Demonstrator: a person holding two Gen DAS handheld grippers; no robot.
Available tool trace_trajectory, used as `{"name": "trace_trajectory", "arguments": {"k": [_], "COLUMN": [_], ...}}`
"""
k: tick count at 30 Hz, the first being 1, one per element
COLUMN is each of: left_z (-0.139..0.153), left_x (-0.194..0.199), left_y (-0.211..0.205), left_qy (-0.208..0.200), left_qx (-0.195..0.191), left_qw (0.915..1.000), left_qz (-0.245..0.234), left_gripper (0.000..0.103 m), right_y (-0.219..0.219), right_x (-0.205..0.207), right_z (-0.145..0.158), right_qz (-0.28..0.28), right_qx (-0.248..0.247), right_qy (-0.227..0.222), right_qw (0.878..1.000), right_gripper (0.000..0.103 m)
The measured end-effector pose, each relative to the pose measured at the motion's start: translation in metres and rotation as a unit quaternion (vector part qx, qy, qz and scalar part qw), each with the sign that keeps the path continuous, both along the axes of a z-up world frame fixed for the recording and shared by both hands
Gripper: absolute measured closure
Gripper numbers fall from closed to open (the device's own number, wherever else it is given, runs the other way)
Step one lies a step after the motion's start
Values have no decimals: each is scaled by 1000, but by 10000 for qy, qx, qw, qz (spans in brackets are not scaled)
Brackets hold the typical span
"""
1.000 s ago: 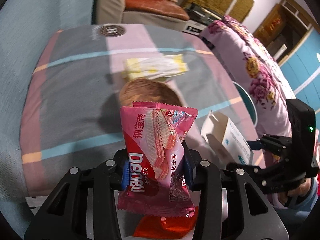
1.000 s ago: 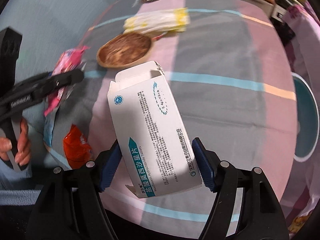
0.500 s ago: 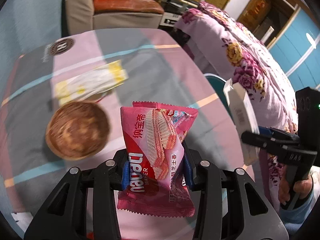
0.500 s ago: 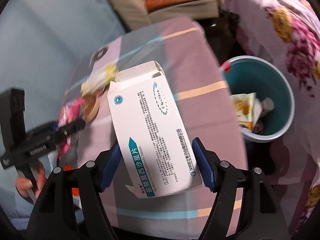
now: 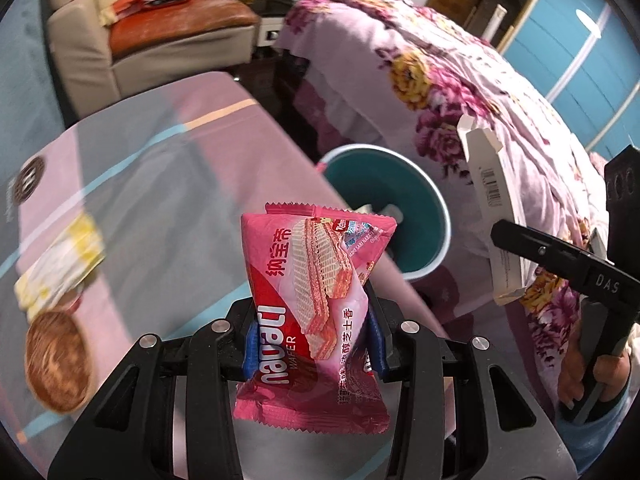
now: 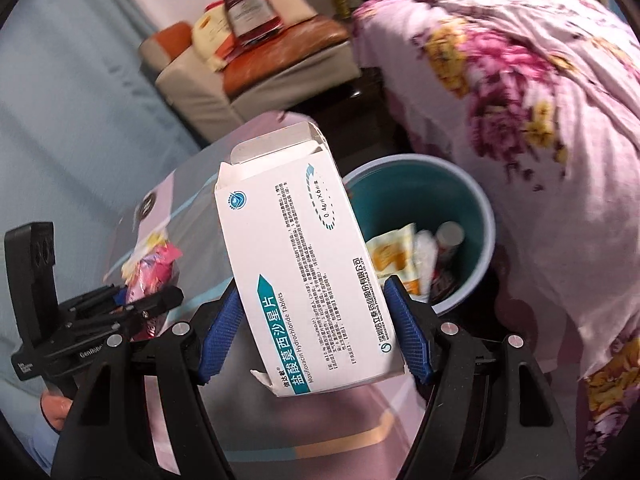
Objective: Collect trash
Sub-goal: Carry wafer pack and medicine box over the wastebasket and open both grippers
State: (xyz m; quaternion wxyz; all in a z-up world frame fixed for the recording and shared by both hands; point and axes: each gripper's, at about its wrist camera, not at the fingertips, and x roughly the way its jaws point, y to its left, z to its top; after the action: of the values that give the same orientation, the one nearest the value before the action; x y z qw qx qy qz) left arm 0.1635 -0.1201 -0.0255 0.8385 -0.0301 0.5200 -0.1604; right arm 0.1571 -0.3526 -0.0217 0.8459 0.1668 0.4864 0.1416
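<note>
Two grippers near the bin (image 6: pixel 484 216): left gripper (image 5: pixel 312 340) clamps a wafer pack (image 5: pixel 316 304), right gripper (image 6: pixel 316 336) a box (image 6: pixel 304 264); a wrapper (image 5: pixel 60 268) waits on the counter (image 5: pixel 168 184).

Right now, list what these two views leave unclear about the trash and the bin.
- Teal bin: left wrist view, pink wafer packet covers its contents.
- Bin contents: right wrist view, white medicine box hides part; remainder blurred.
- Yellow wrapper on the table: motion-blurred, print unreadable.
- Medicine box: whether empty, not visible.
</note>
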Motion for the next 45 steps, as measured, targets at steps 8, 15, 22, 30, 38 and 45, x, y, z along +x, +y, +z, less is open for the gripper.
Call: {"name": "trace_trajectory", "arguments": {"k": [8,15,22,30,38,45], "left_z": [-10,-23,-30,-37,-43,-44], "left_x": [35,63,82,87,81,73], "left_y": [-48,-84,-108,-106,-90,-81], "left_qy": [86,222,223,192,378,423], "left_qx": [53,58,-20,37,-7,-41], "left_qw": [9996,9987,9980,9989,9987,9986], "left_qz": [-260,-460,-589,-419,-330,-328], "left_gripper": [61,60,48,13,13,13], "right_y": [-46,-65,-79,-82,-72,-60], "right_x": [17,31,40,43,50,55], "right_z": [-9,-20,-25,-28,-31,-32], "right_qz": [-459,-647,-799,-820,-736,-642], "right_qx": [47,-14,-88,-193,-261,-375], "right_qy": [64,165,235,293,343,397], "right_qw": [9989,9978,9965,9960,9964,9964], "right_gripper": [36,36,36,36,36,35]}}
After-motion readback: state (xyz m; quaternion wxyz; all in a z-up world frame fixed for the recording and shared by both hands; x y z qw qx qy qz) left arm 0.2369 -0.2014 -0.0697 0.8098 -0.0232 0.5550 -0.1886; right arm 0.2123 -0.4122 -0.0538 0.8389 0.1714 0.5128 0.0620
